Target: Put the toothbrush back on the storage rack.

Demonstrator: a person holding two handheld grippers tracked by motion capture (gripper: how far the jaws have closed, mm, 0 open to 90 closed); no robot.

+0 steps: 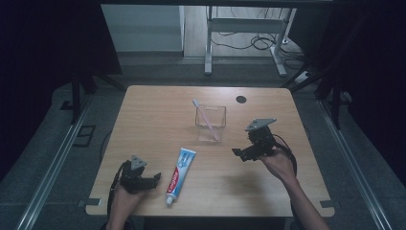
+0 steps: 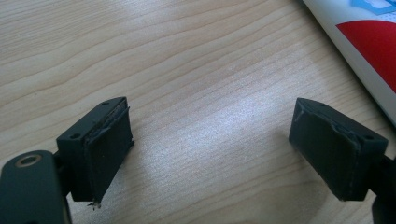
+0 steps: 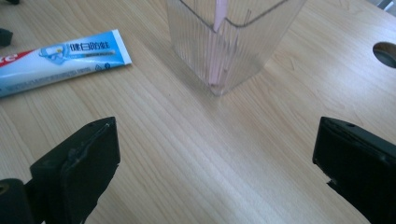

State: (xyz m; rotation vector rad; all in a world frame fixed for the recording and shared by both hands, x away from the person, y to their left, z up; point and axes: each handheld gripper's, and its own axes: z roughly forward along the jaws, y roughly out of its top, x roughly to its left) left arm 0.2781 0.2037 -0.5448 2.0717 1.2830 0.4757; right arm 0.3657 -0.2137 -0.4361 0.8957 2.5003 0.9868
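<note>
A clear square plastic cup (image 1: 210, 123) stands upright mid-table with a pink toothbrush (image 1: 205, 118) leaning inside it. A white, blue and red toothpaste tube (image 1: 179, 175) lies flat near the front, cap toward me. My left gripper (image 1: 154, 180) rests low at the front left, open, just left of the tube; in the left gripper view the tube (image 2: 369, 42) fills the upper right corner beyond the empty jaws. My right gripper (image 1: 241, 153) hovers right of the cup, open and empty; the right gripper view has the cup (image 3: 231, 39) ahead and the tube (image 3: 60, 58) at upper left.
The wooden table (image 1: 158, 110) has a round cable hole (image 1: 241, 99) near its back right. Metal desk legs (image 1: 208, 43) and cables lie on the floor behind. Dark curtains flank both sides.
</note>
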